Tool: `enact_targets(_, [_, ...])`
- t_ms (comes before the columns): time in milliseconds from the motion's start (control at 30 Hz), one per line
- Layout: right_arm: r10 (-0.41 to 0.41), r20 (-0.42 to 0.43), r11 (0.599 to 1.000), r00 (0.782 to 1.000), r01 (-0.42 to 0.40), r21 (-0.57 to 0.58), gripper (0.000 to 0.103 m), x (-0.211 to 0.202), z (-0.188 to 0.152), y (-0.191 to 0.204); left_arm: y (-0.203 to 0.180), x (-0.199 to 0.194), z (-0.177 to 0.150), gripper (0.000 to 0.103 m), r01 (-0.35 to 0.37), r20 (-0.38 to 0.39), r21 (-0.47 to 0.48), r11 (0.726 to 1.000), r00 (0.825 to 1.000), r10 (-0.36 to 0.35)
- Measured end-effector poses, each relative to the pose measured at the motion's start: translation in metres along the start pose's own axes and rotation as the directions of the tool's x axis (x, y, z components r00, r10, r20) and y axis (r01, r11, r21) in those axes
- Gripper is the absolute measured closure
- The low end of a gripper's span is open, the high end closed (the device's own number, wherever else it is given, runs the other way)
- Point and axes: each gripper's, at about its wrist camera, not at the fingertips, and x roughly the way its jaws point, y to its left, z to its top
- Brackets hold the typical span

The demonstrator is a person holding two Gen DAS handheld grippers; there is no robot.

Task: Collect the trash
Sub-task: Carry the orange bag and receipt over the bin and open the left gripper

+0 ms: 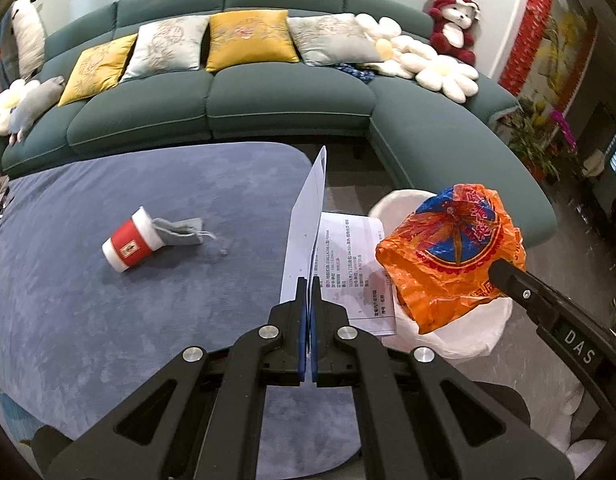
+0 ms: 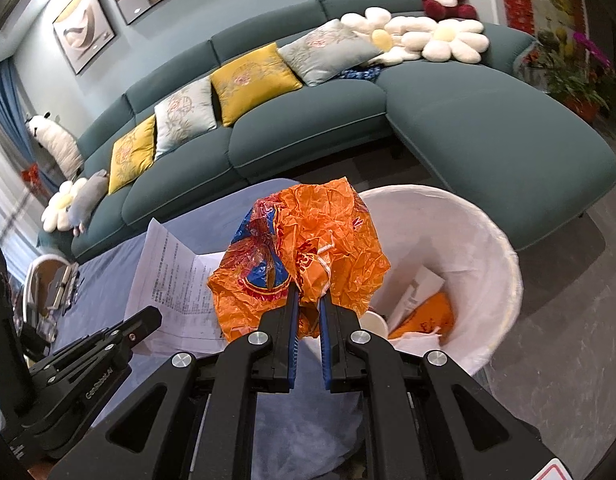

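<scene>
My left gripper point(image 1: 308, 284) is shut on a folded white printed paper point(image 1: 308, 216) and holds it upright over the blue table point(image 1: 108, 320); the paper also shows in the right wrist view point(image 2: 168, 280). My right gripper point(image 2: 308, 296) is shut on a crumpled orange plastic bag point(image 2: 308, 236) and holds it at the left rim of the white-lined trash bin point(image 2: 467, 232). The bag point(image 1: 447, 252) and the bin point(image 1: 467, 332) also show in the left wrist view. A red and white paper cup point(image 1: 128, 244) lies on its side on the table beside a grey drawstring pouch point(image 1: 180, 232).
The bin holds a white paper, an orange wrapper point(image 2: 427, 316) and a cup. A teal sectional sofa point(image 1: 268, 100) with cushions and plush toys stands behind the table. Small items point(image 2: 56, 292) lie at the table's far left. Potted plants point(image 1: 539, 140) stand at right.
</scene>
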Motion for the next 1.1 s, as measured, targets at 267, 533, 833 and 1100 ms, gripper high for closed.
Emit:
enact_targets(267, [-0.026,0.024,0.998,0.999,0.025,0.053,0.094,-0.015,-0.001,-0.036,-0.04,0.005,0.0,0.102,0.03,-0.007,0.06,0.998,1.0,-0.03])
enact_targets(533, [-0.074,0.036,0.988,0.997,0.068,0.138,0.094,-0.024,0.001,-0.09,-0.089,0.024,0.003,0.102,0.064,-0.034,0.124,0.99,0.998,-0.06])
enact_targets(833, [-0.125,0.037,0.969,0.991,0.114,0.221,0.094,-0.024,0.005,-0.139,-0.118,0.053,0.01,0.094,0.088,-0.068,0.129,0.988,0.994,-0.08])
enact_targets(1100, [-0.11,0.03,0.974,0.993,0.102,0.202,0.093,-0.011,0.008,-0.131,-0.114,0.057,0.013,0.061,0.05,-0.057,0.11,0.993,0.997,-0.044])
